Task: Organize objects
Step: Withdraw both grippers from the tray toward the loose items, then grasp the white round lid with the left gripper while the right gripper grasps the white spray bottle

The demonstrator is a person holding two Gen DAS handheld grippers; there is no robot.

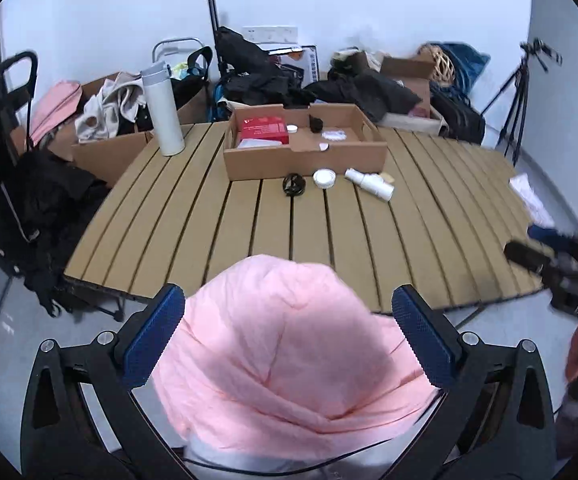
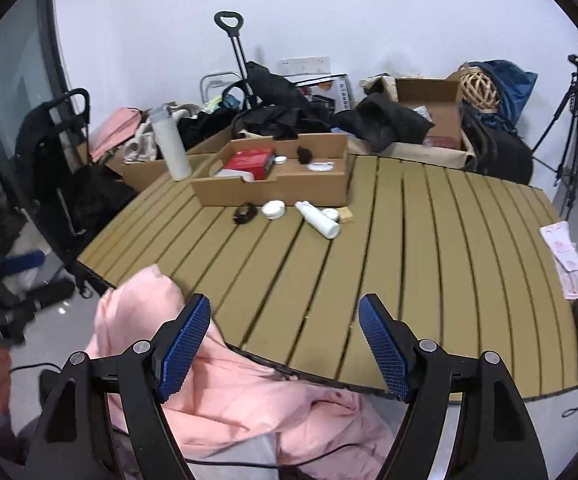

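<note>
From your left wrist, the left claw is spread around the pink garment at the bench edge. From your right wrist, the right claw gapes, gripping nothing, garment below-left.

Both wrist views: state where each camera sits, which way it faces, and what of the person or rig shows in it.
Left wrist: sits behind the open left gripper, near the table's front edge, facing across the slatted table to the cardboard tray; the pink sleeve fills the space between its fingers, and the other gripper blurs at right.
Right wrist: sits behind the open right gripper, further right, facing the same way; the pink sleeve lies lower left.
Shared: table, tray, white flask, white bottle, wall clutter.
</note>
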